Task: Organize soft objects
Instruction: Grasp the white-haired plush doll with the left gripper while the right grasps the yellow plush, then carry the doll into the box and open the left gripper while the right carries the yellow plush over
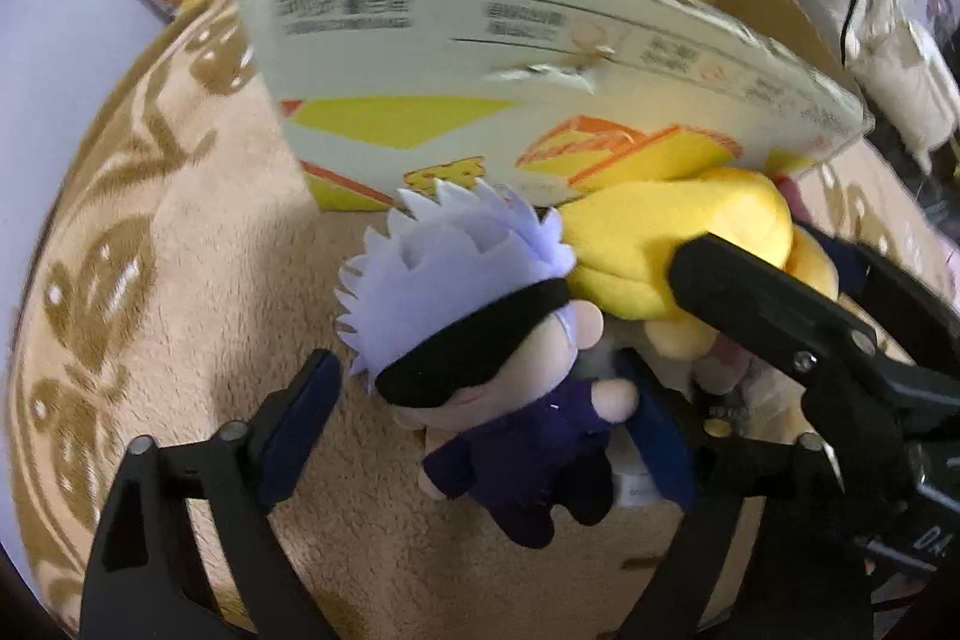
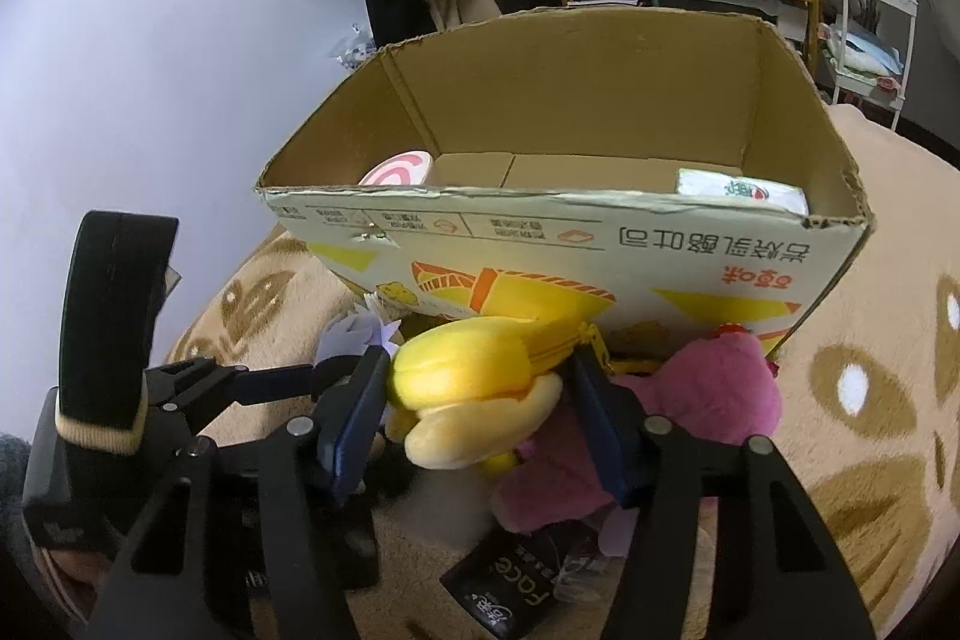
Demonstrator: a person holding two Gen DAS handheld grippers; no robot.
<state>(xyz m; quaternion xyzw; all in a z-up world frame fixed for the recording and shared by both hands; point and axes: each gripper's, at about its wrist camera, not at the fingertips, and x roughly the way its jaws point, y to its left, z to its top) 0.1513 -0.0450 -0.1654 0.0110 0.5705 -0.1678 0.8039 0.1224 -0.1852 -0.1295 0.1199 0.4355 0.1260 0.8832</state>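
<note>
Right gripper [image 2: 477, 394] clamps the yellow plush [image 2: 462, 358]; left gripper [image 1: 480, 400] open around white-haired doll [image 1: 480, 316].

A beige blanket [image 1: 198, 292] is patterned with tan leaf shapes. The doll [image 1: 480, 340] is shown with pale lilac hair, a black blindfold and purple clothes, beside a yellow plush [image 2: 468, 370] and a pink plush [image 2: 708, 400]. The brown cardboard box [image 2: 540, 244] is printed white, yellow and orange outside.

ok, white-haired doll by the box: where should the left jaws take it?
Grip the doll across its purple body, below the big head, coming from above. It lies flat on the blanket, and the body is the narrow part between the left gripper jaws.
</note>
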